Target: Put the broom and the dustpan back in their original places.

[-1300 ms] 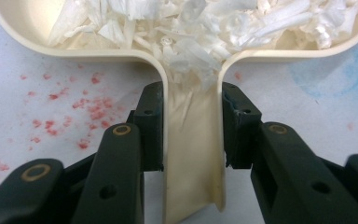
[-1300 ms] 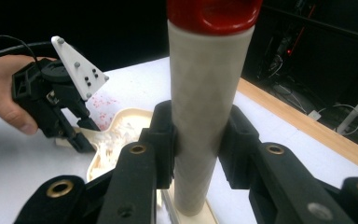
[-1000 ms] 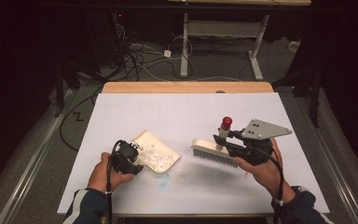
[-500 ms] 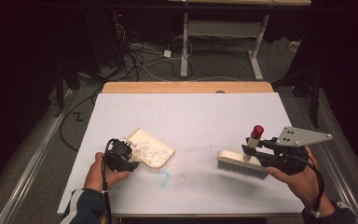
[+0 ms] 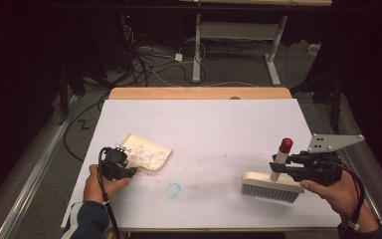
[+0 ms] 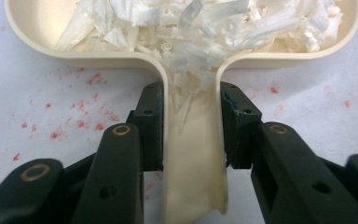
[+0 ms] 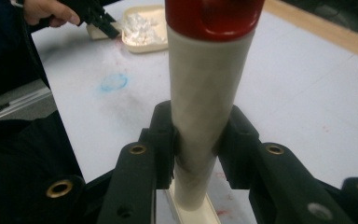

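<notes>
Dustpan, cream plastic, heaped with white paper scraps, resting on white table at near left; handle clamped between jaws of left gripper. Brush, cream with red-capped handle, standing bristles-down at near right, well apart from dustpan; handle clamped in right gripper. Handling note, as judged: keep pan level and grip firm to avoid spilling scraps; lift slowly; hold brush upright and clear of the pan.

No legible text, label or number anywhere (table marks mere smudges)
</notes>
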Motion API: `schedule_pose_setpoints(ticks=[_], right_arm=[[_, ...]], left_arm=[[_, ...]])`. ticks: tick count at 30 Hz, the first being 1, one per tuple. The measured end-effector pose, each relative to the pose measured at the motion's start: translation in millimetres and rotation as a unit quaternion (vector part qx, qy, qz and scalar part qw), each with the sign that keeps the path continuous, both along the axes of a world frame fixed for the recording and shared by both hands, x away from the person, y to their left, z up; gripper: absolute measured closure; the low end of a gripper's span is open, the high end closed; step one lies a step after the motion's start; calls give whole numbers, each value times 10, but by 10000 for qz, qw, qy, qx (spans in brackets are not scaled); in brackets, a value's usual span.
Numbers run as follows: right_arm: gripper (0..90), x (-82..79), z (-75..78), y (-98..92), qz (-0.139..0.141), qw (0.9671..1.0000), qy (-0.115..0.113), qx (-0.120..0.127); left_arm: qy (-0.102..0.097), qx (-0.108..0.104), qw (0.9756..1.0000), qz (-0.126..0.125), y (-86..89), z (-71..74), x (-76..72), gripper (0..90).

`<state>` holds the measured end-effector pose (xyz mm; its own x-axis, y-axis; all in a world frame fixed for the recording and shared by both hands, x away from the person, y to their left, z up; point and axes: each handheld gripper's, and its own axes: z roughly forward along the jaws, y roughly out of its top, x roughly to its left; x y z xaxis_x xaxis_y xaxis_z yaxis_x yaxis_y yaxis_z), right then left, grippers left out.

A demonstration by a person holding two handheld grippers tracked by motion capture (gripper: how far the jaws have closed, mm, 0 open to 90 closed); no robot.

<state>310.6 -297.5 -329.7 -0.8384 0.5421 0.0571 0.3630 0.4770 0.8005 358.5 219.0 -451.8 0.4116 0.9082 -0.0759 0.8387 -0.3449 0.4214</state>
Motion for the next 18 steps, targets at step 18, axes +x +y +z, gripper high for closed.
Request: schedule_pose_setpoints(ticks=[18], right_arm=[[695, 582, -200, 132, -316, 9988, 375, -31]], left_arm=[[-66, -61, 9999, -137, -224, -14, -204, 522]])
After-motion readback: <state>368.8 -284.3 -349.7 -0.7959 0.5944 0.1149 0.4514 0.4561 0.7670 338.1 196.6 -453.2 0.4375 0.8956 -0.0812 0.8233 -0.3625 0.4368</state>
